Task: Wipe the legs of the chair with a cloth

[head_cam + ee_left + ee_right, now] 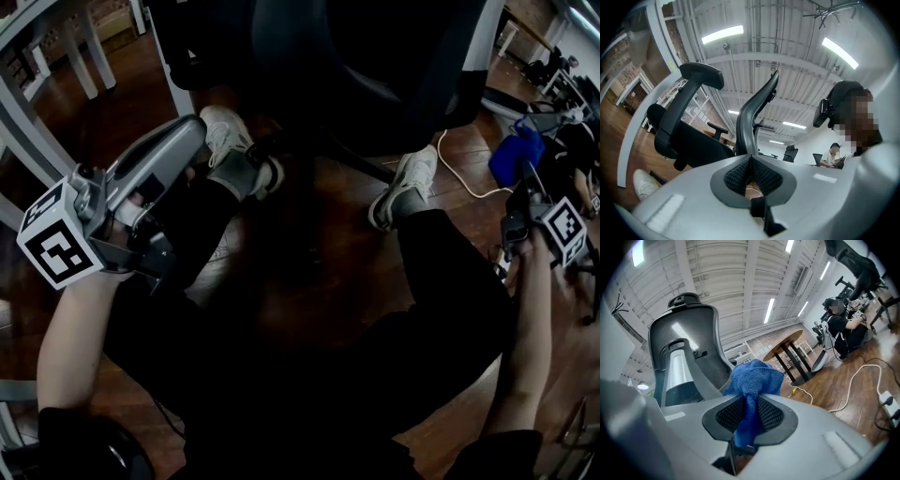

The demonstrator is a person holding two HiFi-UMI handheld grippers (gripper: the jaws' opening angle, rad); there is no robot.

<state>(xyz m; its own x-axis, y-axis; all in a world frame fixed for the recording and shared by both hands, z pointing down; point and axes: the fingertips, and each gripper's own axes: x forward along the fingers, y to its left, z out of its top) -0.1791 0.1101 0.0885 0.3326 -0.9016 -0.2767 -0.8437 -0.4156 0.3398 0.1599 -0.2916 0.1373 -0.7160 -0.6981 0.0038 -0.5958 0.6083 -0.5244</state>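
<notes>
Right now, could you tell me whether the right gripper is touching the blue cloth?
Touching. The right gripper view shows the right gripper shut on the blue cloth, bunched above its jaws.

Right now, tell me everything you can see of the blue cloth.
The blue cloth is a nubby, towel-like fabric, bunched into a soft wad. The right gripper is shut on it: a narrow fold runs down between the jaws, the bulk bulging beyond them. In the head view it is held off to the person's right, above the wood floor.
</notes>
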